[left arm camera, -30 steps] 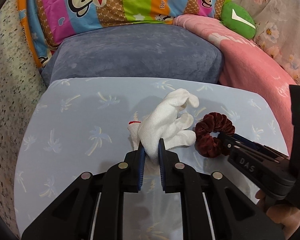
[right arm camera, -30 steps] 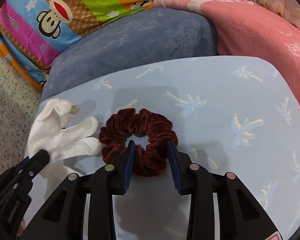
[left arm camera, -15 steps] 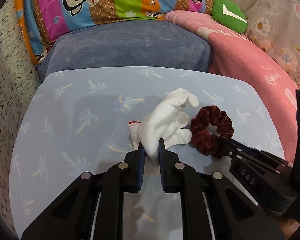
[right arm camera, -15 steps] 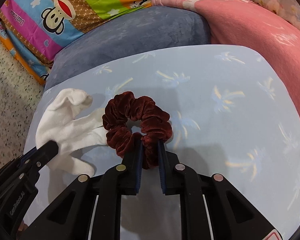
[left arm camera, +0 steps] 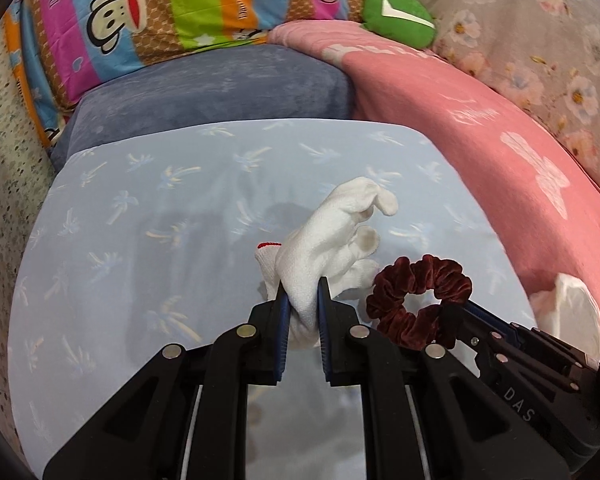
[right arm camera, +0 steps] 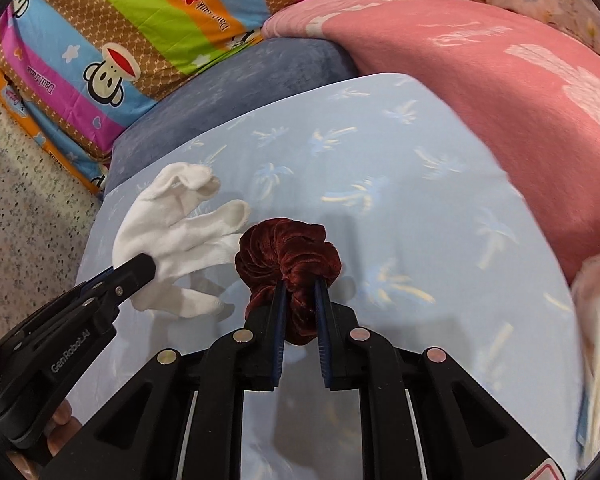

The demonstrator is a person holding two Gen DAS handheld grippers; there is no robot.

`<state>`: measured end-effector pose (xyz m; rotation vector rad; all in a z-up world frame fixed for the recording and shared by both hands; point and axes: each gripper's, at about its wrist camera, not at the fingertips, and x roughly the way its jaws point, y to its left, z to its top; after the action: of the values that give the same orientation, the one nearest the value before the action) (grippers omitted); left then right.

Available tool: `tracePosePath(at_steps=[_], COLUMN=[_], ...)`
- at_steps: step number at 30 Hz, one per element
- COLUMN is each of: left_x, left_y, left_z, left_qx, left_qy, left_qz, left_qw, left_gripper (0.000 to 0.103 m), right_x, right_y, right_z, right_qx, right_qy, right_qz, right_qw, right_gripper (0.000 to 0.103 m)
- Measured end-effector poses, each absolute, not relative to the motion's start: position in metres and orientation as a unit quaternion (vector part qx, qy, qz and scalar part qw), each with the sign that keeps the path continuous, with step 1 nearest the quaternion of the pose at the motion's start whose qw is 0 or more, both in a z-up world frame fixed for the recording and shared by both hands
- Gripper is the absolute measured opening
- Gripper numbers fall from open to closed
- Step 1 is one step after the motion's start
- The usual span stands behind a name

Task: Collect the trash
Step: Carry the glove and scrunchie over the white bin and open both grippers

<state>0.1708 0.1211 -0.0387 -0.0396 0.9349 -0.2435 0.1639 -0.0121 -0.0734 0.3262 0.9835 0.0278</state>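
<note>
Far left: speckled floor [left arm camera: 4, 216], then a striped cartoon-monkey quilt [left arm camera: 148, 28] behind a grey-blue cushion [left arm camera: 220, 84]. Front and centre, pale blue palm-print sheet [left arm camera: 148, 216]. Left tongs [left arm camera: 301, 300] pinched tight on a white glove [left arm camera: 332, 236], gripped near its red-trimmed cuff, fingers dangling above the sheet. Just beside it, right tongs [right arm camera: 300, 292] clamped on a dark red velvet scrunchie [right arm camera: 288, 252], bunched between the pads, glove fingertips almost touching. Further right, pink blanket [left arm camera: 480, 132], green plush [left arm camera: 400, 20] up behind it. At the right edge, something crumpled and white [left arm camera: 572, 312], can't tell what.
</note>
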Motion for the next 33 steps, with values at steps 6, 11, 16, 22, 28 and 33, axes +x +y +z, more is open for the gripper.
tracePosePath(at_steps=[6,11,16,22,28,33], left_x=[0.141,0.118,0.097,0.076,0.058,0.047], left_y=[0.085,0.055,0.027,-0.005,-0.038,-0.065], left_z=[-0.028,-0.019,-0.01,0.0,0.009,0.013], left_qx=[-0.001,0.017,0.035,0.056,0.077,0.095], left_qy=[0.442,0.432,0.42,0.407,0.395,0.388], left_qz=[-0.15,-0.175,-0.198,-0.223,-0.249,-0.271], left_qw=[0.884,0.885,0.885,0.884,0.881,0.876], left_gripper=[0.013,0.013,0.013,0.013,0.013,0.013], right_x=[0.116,0.084,0.057,0.026,-0.001,-0.023], right_y=[-0.044,-0.071,-0.095,-0.13,-0.165,-0.194], right_z=[-0.057,-0.042,-0.029,-0.016,-0.008,-0.006], right_qx=[0.165,0.172,0.181,0.195,0.212,0.228], right_qy=[0.45,0.432,0.413,0.393,0.376,0.362], right_qz=[-0.009,-0.025,-0.042,-0.065,-0.091,-0.114], right_qw=[0.877,0.885,0.891,0.896,0.898,0.897], right_gripper=[0.013,0.013,0.013,0.013,0.013,0.013])
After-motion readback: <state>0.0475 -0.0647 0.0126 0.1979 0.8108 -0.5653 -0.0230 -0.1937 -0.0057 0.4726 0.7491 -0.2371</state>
